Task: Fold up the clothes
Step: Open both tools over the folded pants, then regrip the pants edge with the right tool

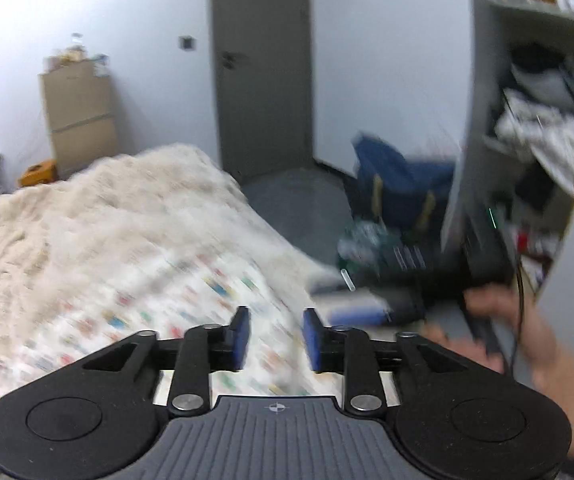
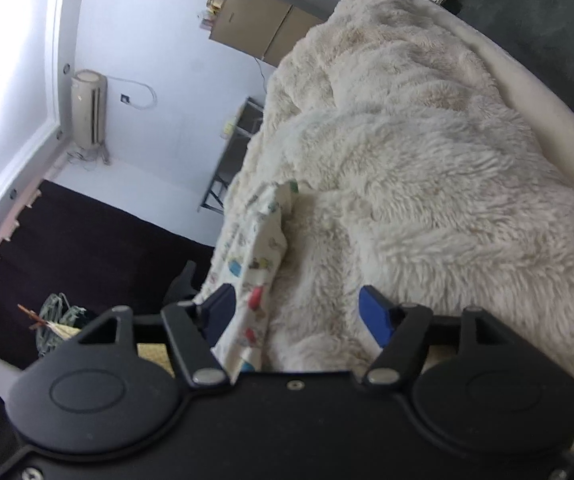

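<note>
A white garment with small coloured prints (image 1: 191,304) lies on a fluffy cream blanket (image 1: 99,208) on the bed. My left gripper (image 1: 276,332) is open and empty, hovering above the garment; this view is blurred by motion. In the right wrist view the garment (image 2: 253,264) hangs as a bunched strip along the blanket (image 2: 427,168), next to the left finger. My right gripper (image 2: 297,312) is open wide above the blanket, its left blue pad (image 2: 219,308) close to the cloth; I cannot tell if it touches. A bare hand (image 1: 507,320) shows at the right.
A grey door (image 1: 263,68) and cardboard boxes (image 1: 79,120) stand at the far wall. An open shelf unit (image 1: 527,140) with clutter and a blue bag (image 1: 399,184) are at the right. A standing air conditioner (image 2: 87,108) is in the corner.
</note>
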`<state>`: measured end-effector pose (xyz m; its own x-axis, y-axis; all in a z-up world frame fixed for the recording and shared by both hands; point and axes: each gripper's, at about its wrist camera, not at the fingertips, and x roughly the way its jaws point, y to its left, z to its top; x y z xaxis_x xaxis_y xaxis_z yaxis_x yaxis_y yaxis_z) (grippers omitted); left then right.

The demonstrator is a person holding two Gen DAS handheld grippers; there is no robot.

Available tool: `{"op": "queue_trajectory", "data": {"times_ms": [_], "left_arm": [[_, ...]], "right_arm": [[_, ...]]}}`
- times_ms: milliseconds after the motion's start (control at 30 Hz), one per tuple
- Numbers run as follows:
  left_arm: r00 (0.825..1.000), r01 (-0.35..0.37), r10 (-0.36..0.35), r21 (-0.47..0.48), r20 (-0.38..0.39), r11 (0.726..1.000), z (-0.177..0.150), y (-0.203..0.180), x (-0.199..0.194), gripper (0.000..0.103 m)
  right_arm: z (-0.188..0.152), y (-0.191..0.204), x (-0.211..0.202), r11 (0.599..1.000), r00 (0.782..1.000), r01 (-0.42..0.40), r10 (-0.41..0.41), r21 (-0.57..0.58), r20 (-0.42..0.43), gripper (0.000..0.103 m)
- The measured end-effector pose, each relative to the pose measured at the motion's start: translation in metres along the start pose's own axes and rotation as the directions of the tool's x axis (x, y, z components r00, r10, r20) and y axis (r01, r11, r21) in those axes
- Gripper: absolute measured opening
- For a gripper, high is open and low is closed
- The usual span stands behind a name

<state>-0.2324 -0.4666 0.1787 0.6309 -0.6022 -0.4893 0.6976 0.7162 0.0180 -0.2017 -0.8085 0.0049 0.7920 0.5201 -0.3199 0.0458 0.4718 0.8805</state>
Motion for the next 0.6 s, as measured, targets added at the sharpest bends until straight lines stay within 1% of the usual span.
{"op": "queue_trajectory", "data": {"times_ms": [33,67,100,133,167,267,400,467,533,600], "left_arm": [[1.0,-0.012,0.013,-0.03,0.016,0.999,0.003,0.013,-0.005,0.06],[0.999,-0.026,0.028,-0.06,0.032,0.998,0.006,0.027,-0.011,0.063],[0.998,-0.039,0.044,-0.091,0.048,0.995,0.009,0.041,-0.016,0.071],[0.996,-0.052,0.06,-0.121,0.064,0.991,0.011,0.055,-0.022,0.078],[0.994,-0.065,0.077,-0.152,0.078,0.986,0.014,0.069,-0.028,0.078],[0.984,-0.097,0.13,-0.245,0.12,0.965,0.022,0.112,-0.044,0.079],[0.979,-0.104,0.154,-0.322,0.135,0.941,0.022,0.145,-0.054,0.083],[0.979,-0.099,0.154,-0.342,0.137,0.934,0.021,0.151,-0.056,0.085],[0.98,-0.098,0.151,-0.341,0.131,0.935,0.018,0.153,-0.058,0.085],[0.982,-0.097,0.145,-0.337,0.119,0.937,0.016,0.157,-0.055,0.086]], "right_arm": [[-0.003,0.002,0.002,1.0,1.0,-0.007,0.007,-0.001,-0.012,0.067],[-0.007,0.004,0.005,1.0,1.0,-0.015,0.015,-0.002,-0.025,0.067],[-0.007,0.004,0.006,1.0,0.999,-0.022,0.022,0.001,-0.031,0.068],[-0.009,0.002,0.01,0.996,0.995,-0.075,0.077,0.038,-0.057,0.068],[-0.011,0.001,0.012,0.992,0.991,-0.11,0.114,0.061,-0.066,0.069],[-0.015,0.005,0.014,0.987,0.986,-0.147,0.151,0.064,-0.065,0.069],[-0.018,0.011,0.017,0.976,0.975,-0.211,0.214,0.048,-0.067,0.069],[-0.017,0.013,0.02,0.98,0.977,-0.197,0.199,0.033,-0.08,0.068],[-0.022,0.01,0.027,0.981,0.976,-0.188,0.193,0.052,-0.102,0.064],[-0.026,0.01,0.036,0.982,0.976,-0.178,0.184,0.06,-0.118,0.064]]}}
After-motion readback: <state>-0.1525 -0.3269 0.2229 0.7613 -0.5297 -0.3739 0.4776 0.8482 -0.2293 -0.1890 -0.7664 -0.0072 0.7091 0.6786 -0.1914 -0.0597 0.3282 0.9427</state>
